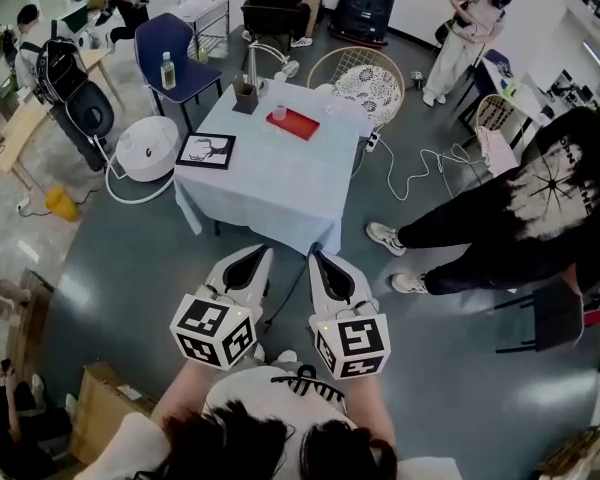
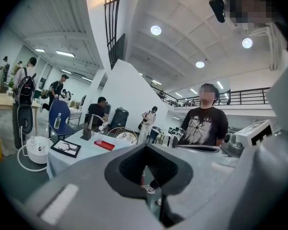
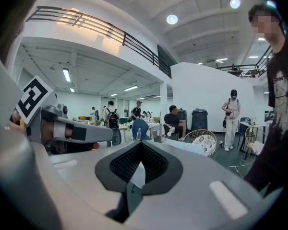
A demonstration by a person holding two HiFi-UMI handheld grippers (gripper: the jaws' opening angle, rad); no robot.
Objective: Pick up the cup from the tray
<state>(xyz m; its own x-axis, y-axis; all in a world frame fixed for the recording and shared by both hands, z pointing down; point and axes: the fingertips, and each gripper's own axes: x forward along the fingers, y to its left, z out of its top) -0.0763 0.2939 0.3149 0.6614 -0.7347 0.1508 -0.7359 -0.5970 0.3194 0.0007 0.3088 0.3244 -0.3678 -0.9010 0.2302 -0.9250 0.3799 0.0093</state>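
Observation:
A small clear-pink cup (image 1: 279,113) stands on a red tray (image 1: 295,125) at the far side of a white-clothed table (image 1: 280,183). In the left gripper view the cup (image 2: 99,141) and tray (image 2: 105,145) show small and far off. My left gripper (image 1: 250,258) and right gripper (image 1: 322,263) hang side by side over the floor, short of the table's near edge. Both are shut with nothing between their fingers. Each gripper view shows the jaws pressed together: the left gripper (image 2: 146,152) and the right gripper (image 3: 140,150). The right gripper view does not show the cup.
On the table are a brown holder (image 1: 245,96) and a framed picture (image 1: 206,150). A person in a black shirt (image 1: 525,213) stands right of the table. A wicker chair (image 1: 365,76), a blue chair (image 1: 175,53), a white round appliance (image 1: 148,148) and floor cables (image 1: 420,168) surround it.

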